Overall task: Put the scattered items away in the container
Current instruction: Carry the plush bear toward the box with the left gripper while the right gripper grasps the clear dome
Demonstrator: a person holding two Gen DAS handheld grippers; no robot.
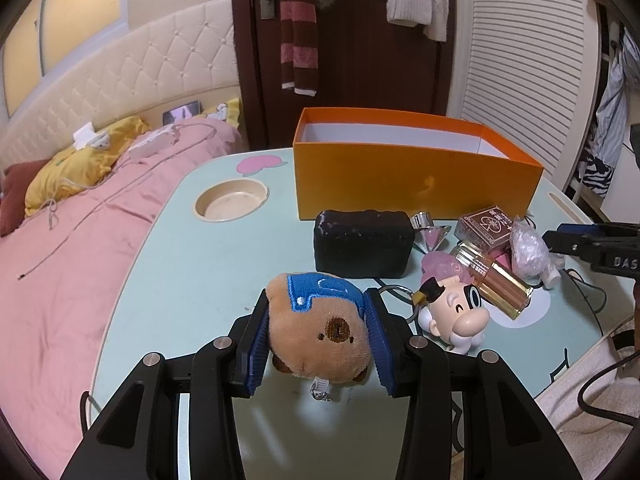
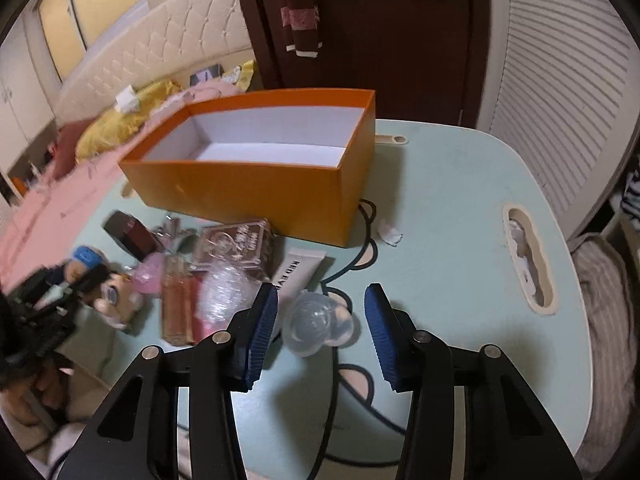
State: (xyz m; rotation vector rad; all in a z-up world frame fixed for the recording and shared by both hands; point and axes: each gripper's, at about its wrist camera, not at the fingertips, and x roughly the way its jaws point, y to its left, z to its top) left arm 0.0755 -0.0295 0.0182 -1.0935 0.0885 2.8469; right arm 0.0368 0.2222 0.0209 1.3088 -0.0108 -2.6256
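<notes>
The orange cardboard box point(image 2: 248, 188), upper centre, holds nothing visible. The left tool point(image 1: 318, 334) pinches a brown plush bear point(image 1: 320, 332); the right tool point(image 2: 320, 334) stands spread around a clear plastic capsule point(image 2: 318, 326). Clutter remains on the mint counter point(image 2: 460, 208).

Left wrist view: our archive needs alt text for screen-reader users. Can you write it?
The left tongs clamp a brown plush bear head with a blue cap above a pale green table. Behind it sit a black block, a cartoon figurine, small clutter and an orange box.

Pale green table point(image 1: 168, 264) bears orange box point(image 1: 400, 184) and scattered trinkets.
</notes>
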